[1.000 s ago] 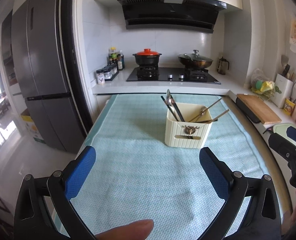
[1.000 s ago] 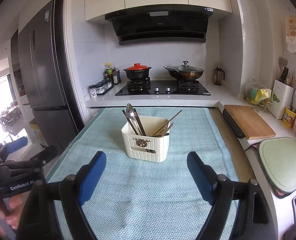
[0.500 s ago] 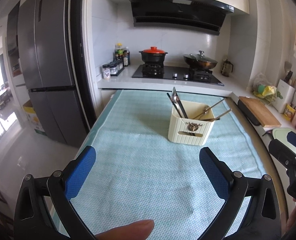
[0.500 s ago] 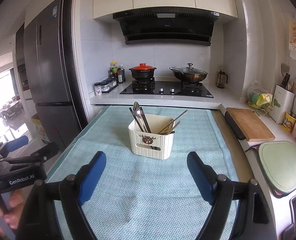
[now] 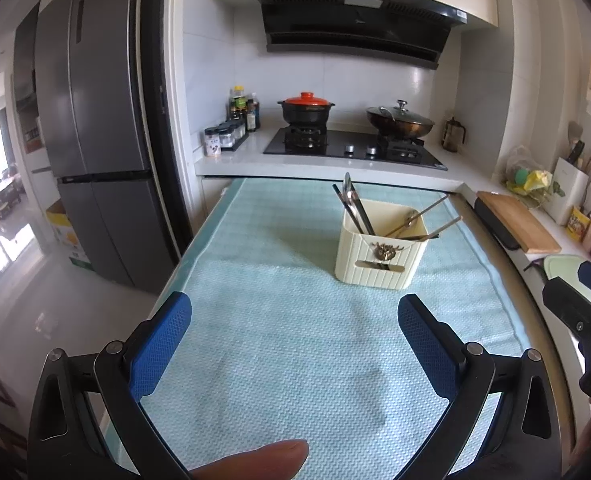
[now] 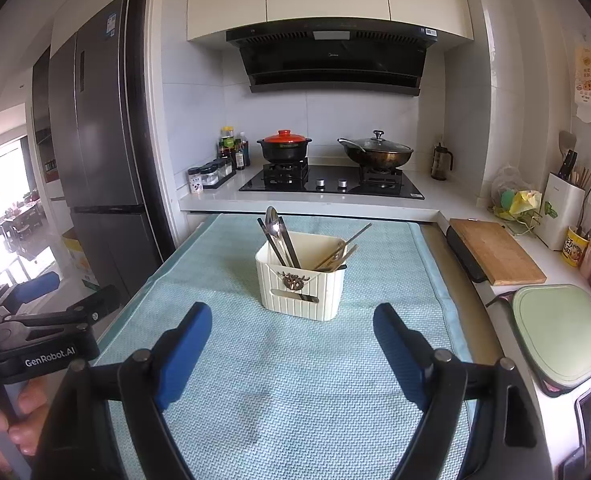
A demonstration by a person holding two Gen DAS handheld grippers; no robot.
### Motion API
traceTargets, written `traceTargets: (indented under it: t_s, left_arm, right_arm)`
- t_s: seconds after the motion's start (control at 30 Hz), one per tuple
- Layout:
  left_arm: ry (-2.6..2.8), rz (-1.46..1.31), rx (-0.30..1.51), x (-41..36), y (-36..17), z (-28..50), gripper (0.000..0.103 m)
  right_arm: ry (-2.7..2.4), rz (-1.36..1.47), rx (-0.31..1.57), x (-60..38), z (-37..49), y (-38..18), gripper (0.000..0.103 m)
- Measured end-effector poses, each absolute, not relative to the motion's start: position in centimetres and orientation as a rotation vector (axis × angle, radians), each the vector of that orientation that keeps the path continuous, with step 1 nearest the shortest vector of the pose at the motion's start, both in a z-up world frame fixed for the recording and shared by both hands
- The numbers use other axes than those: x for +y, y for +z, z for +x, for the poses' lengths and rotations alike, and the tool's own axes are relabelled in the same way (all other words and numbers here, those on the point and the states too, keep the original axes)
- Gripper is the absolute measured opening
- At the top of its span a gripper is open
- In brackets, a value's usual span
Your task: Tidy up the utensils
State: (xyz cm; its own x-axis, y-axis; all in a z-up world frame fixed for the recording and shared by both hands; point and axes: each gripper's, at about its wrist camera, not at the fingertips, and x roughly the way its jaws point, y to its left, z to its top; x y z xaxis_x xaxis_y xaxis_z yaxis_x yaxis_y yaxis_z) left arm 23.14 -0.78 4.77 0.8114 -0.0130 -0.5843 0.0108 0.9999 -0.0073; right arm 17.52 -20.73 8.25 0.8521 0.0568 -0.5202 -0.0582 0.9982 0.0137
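- Cream ribbed utensil holder [image 6: 300, 282] stands upright on the teal mat [image 6: 295, 380] covering the desk [image 6: 455, 300], toward its far half, roughly centred.
- Contents are sorted in two groups: dark chopsticks and a spoon [image 6: 278, 236] lean toward the holder's left rear corner; metal-handled utensils [image 6: 341, 252] fan out over its right rim. They appear to sit in separate sections, though no divider is visible.
- No loose utensils show on the mat. Judgement: sorting looks finished or nearly so.
- Left claw [image 5: 291, 340]: blue pads spread wide, nothing between them, held over the near mat well apart from the holder. A fingertip [image 5: 255, 460] shows at the bottom edge of the left wrist view.
- Right claw [image 6: 291, 344]: likewise spread and empty, aimed at the holder's front face from the near side.
- Both claws are angled downward at the holder, probably to keep it in view for checking.
- Surroundings: stove [image 6: 331, 182] behind with a red-lidded pot [image 6: 284, 146] and a wok [image 6: 375, 152]; a wooden cutting board [image 6: 495, 250] at right; a refrigerator [image 5: 95, 128] at left.
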Motion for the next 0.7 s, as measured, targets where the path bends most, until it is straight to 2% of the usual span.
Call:
traceTargets:
  t_s: [0.7]
  left_arm:
    - [0.009, 0.007, 0.620, -0.48, 4.84, 23.00, 0.103]
  right_arm:
    - [0.066, -0.012, 0.539, -20.59, 17.17, 8.57, 0.085]
